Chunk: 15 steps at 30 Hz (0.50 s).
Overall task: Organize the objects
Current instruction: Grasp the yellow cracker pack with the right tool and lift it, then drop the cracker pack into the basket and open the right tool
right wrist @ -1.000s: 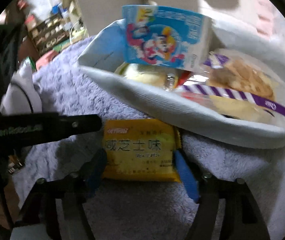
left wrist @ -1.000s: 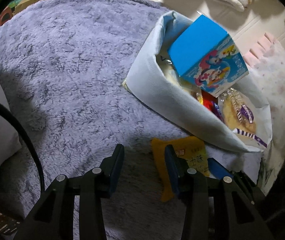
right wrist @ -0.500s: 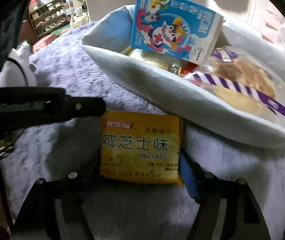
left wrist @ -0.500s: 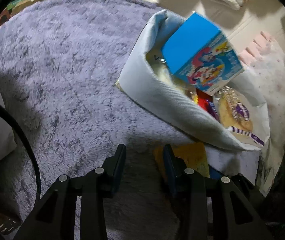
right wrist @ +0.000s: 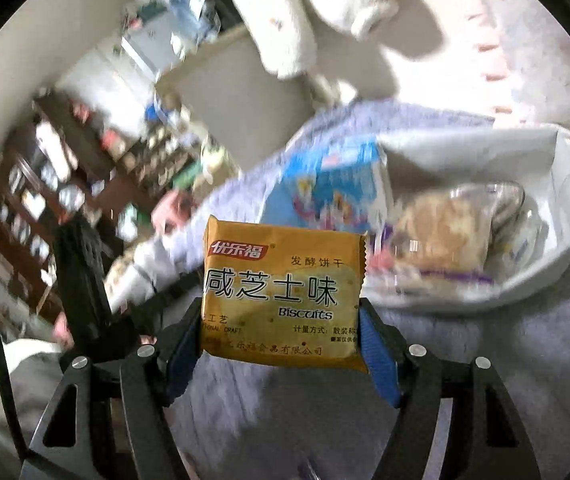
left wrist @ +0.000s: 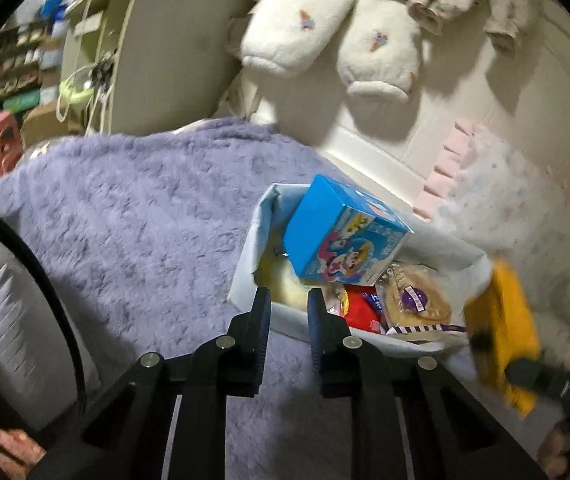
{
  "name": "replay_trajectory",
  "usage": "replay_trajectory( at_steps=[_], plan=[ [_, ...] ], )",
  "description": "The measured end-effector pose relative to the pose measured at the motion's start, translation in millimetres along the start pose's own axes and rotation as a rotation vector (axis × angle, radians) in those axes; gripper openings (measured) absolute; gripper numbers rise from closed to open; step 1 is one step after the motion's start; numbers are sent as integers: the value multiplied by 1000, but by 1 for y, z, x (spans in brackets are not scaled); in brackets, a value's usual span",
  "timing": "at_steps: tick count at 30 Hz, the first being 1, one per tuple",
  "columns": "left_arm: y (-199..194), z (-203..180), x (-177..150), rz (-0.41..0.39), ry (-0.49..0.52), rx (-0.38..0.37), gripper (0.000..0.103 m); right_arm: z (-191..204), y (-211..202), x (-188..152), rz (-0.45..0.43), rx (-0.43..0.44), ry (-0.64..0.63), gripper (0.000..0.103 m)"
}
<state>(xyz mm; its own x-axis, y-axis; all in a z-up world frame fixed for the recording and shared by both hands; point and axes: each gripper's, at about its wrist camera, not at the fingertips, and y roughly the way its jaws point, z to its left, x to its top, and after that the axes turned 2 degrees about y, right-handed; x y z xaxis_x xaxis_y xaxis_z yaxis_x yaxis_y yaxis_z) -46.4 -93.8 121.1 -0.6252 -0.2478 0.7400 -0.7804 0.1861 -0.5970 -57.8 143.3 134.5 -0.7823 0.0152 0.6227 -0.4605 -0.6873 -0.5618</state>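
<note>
Right gripper (right wrist: 281, 354) has the yellow biscuit pack (right wrist: 281, 292) pinched, up off the purple blanket (left wrist: 145, 220). Left gripper (left wrist: 289, 300) has just closed up empty, near the white bag (left wrist: 245, 272).

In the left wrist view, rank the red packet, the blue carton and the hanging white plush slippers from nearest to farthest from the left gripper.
1. Red packet, in the white basket, just right of the left gripper.
2. Blue carton, propped higher in the basket.
3. White plush slippers, hanging on the wall behind.

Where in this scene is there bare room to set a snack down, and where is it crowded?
Free: the wide stretch of purple blanket left of the white fabric bin, and the strip between the bin and the left gripper. Crowded: inside the bin, under the blue carton and the wrapped pastry.
</note>
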Motion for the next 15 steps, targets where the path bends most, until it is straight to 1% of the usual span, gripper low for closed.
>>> replay_trajectory(
  at_steps=[2, 3, 4, 5, 6, 7, 9, 14, 15],
  plan=[
    [6, -6, -2, -5, 24, -36, 17, 2, 10, 6, -57, -3, 16, 71],
    [5, -12, -2, -14, 41, -52, 17, 0, 17, 7, -95, 15, 41, 71],
    [5, -16, -2, -19, 59, -61, 18, -5, 21, 9, -128, 37, 76, 73],
    [5, -20, -3, -21, 82, -62, 19, -13, 31, 9, -167, 73, 147, 75],
    [5, -23, -4, -21, 93, -60, 21, -25, 28, 6, -179, 88, 201, 75],
    [7, -24, -4, -19, 102, -59, 22, -34, 36, 3, -176, 87, 261, 75],
    [11, -24, -5, -6, 93, -65, 23, -49, 42, 3, -169, 43, 326, 75],
    [20, -23, -6, 27, 68, -97, 23, -62, 23, 3, -278, 47, 360, 77],
    [21, -25, -7, 33, 66, -118, 22, -61, 22, 4, -291, 41, 353, 77]
  ],
)
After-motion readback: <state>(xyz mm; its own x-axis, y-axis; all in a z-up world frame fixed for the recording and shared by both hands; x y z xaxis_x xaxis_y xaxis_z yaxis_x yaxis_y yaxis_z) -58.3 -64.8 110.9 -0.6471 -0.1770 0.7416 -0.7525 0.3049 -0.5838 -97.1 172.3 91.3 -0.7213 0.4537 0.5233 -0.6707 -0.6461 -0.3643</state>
